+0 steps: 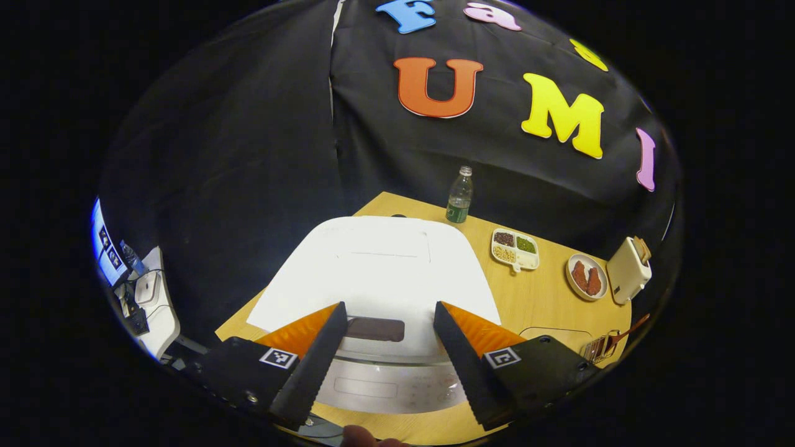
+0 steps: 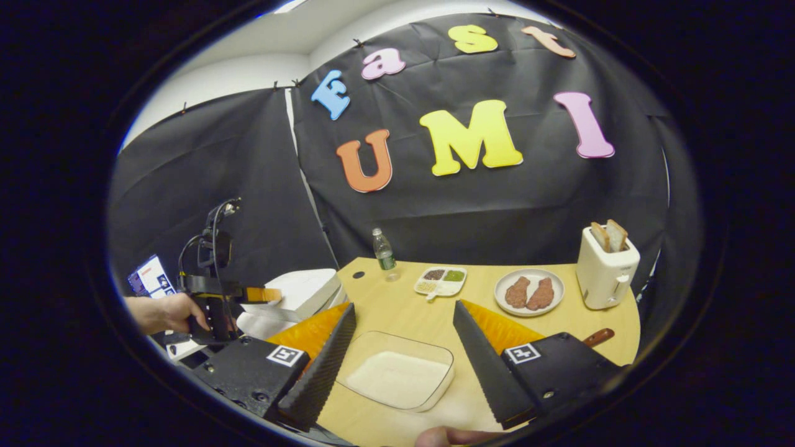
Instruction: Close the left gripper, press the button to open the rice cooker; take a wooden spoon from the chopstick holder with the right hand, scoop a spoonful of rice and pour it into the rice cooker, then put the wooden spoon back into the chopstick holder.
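In the left gripper view the white rice cooker [image 1: 382, 267] sits right in front with its lid down. Its dark button [image 1: 374, 329] lies between the fingers of my left gripper [image 1: 389, 308], which is open just above it. The wire chopstick holder [image 1: 597, 349] stands at the right with the wooden spoon [image 1: 630, 329] in it. My right gripper [image 2: 404, 307] is open and empty above a clear container of rice [image 2: 397, 375]. In the right gripper view a hand [image 2: 164, 311] holds the left gripper [image 2: 264, 295] over the rice cooker [image 2: 304, 290]. A spoon handle [image 2: 599, 337] pokes out at the right.
On the wooden table [image 2: 397, 298] stand a water bottle [image 2: 384, 249], a divided dish of beans [image 2: 441, 280], a plate with two patties [image 2: 529, 292] and a white toaster with bread [image 2: 605, 267]. The table's left edge runs beside the rice cooker.
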`<control>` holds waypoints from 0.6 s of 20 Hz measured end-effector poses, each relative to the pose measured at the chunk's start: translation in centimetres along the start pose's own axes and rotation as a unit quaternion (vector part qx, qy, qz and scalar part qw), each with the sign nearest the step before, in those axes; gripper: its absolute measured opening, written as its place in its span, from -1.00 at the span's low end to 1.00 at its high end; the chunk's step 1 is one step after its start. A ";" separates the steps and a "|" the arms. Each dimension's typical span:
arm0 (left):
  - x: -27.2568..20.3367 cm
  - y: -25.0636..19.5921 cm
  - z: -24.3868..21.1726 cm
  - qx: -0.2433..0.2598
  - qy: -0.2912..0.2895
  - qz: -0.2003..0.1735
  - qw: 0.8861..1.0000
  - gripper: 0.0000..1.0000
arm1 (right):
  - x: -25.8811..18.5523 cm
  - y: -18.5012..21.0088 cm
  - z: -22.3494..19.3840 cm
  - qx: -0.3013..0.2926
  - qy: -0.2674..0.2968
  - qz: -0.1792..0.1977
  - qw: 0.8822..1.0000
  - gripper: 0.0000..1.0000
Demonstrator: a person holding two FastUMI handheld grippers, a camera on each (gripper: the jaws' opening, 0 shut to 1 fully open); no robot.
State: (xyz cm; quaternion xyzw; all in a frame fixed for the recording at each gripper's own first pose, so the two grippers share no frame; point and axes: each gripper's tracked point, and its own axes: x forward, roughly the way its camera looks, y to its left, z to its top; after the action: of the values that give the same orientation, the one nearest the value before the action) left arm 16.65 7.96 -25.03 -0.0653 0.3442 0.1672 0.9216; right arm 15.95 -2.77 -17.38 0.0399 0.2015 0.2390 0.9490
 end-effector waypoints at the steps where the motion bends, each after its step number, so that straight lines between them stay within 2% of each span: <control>1: -0.2 0.0 -0.5 0.000 0.008 -0.002 1.000 0.89 | 0.0 0.1 -0.2 0.002 0.004 0.001 1.000 1.00; 4: -0.1 -0.2 -2.8 0.003 0.067 -0.022 0.998 0.89 | -0.7 0.1 -0.4 0.005 0.008 -0.005 1.000 1.00; 7: 0.6 0.0 -3.3 0.007 0.113 -0.021 0.993 0.89 | -0.9 0.6 -0.6 0.003 0.008 0.000 1.000 1.00; 8: 0.6 -0.1 -3.4 0.002 0.129 -0.022 0.991 0.87 | -1.1 0.3 -0.7 0.000 0.010 -0.002 1.000 0.90; 9: 0.5 -0.2 -3.6 0.003 0.148 -0.027 0.989 0.89 | -1.1 0.1 -0.6 0.000 0.010 -0.005 1.000 1.00; 12: 0.5 -0.1 -3.6 -0.001 0.192 -0.039 0.981 0.89 | -0.9 0.2 -0.5 0.009 0.009 -0.001 1.000 1.00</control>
State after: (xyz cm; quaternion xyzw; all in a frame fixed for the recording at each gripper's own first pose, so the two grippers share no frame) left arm 14.82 7.15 -28.11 -0.1104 0.5116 0.1156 0.8442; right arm 14.91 -3.04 -17.50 0.0457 0.2122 0.2369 0.9470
